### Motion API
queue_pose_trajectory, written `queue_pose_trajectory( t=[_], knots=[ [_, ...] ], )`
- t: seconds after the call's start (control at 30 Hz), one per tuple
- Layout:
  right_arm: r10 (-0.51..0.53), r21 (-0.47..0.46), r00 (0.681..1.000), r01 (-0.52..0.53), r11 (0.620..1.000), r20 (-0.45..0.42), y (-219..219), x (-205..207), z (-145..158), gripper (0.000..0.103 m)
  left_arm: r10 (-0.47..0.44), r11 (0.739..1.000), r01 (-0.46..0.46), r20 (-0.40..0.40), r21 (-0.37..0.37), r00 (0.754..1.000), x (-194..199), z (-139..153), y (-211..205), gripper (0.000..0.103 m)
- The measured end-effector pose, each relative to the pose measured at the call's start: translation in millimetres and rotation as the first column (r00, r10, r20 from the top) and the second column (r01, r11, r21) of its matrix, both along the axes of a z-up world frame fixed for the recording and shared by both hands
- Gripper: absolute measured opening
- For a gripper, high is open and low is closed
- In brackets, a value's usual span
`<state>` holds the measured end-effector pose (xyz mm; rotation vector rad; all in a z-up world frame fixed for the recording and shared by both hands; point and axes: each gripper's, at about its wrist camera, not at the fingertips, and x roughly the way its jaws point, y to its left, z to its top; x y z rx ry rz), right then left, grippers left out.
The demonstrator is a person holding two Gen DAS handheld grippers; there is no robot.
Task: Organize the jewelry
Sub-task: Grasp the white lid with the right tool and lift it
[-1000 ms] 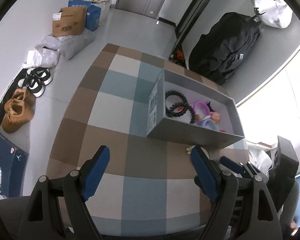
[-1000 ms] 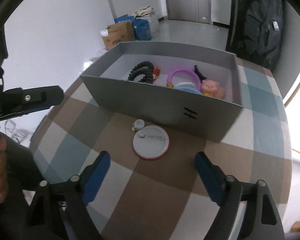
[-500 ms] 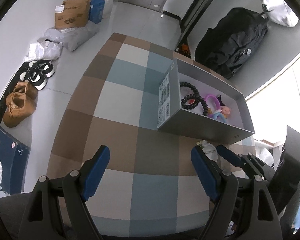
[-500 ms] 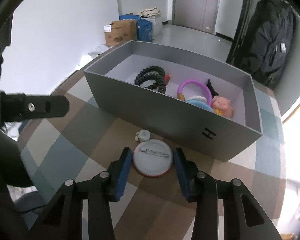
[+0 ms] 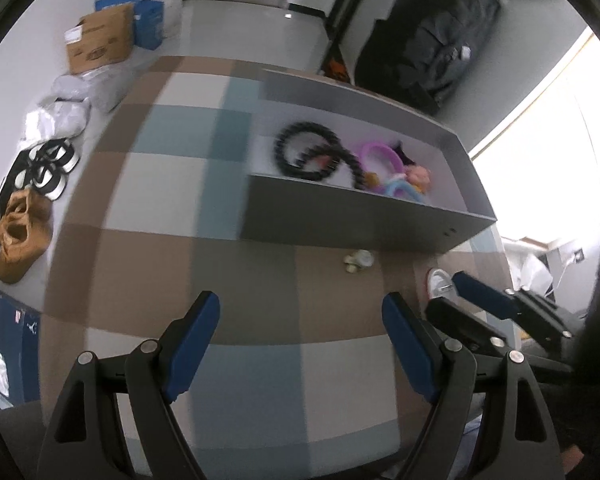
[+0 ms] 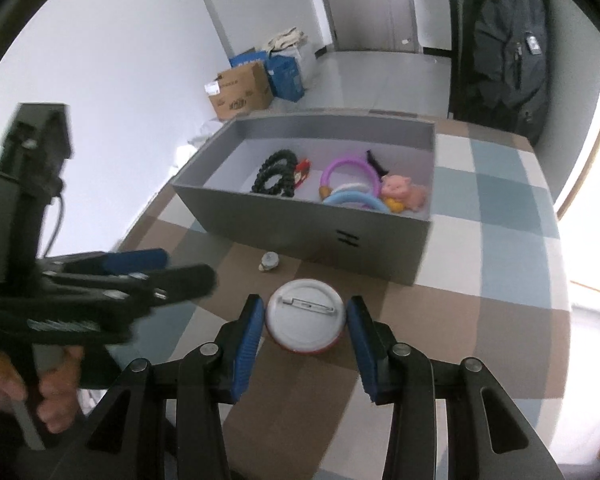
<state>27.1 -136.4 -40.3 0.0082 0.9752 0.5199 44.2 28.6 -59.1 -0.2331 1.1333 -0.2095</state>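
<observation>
A round white pin badge with a red rim [image 6: 305, 319] sits pin side up between the blue pads of my right gripper [image 6: 305, 322], which is shut on it, just above the checked tablecloth. A small pale earring-like piece [image 6: 269, 261] lies in front of the grey box [image 6: 300, 228]. The box holds a black bead bracelet [image 6: 276, 172], a purple ring [image 6: 350, 172], a blue ring and a pink pig charm [image 6: 404, 196]. My left gripper [image 5: 300, 336] is open and empty over the cloth, near the small piece [image 5: 358, 261] and the box [image 5: 360, 220].
The checked cloth [image 5: 160, 184] covers a round table. On the floor to the left are shoes [image 5: 20, 232], bags and a cardboard carton [image 5: 100, 42]. A black backpack [image 5: 428, 40] leans at the back. The left gripper body [image 6: 80, 296] sits close to the left of the right gripper.
My right gripper closed from wide open onto the badge and holds it. My left gripper swung right toward the box front, staying open.
</observation>
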Motion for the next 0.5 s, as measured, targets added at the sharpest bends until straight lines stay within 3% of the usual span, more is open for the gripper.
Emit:
queue_pose_trajectory(
  t=[0.3, 0.5],
  knots=[
    [-0.078, 0.098, 0.996, 0.074, 0.992, 0.035, -39, -6, 20, 0.042, -0.035, 0.996, 0.034, 0.02, 0.077, 0.999, 8, -8, -31, 0.078],
    [-0.099, 0.137, 0.994, 0.091, 0.986, 0.052, -48, -8, 28, 0.042, -0.058, 0.988, 0.049, 0.058, 0.144, 0.997, 12, -7, -50, 0.05]
  ],
)
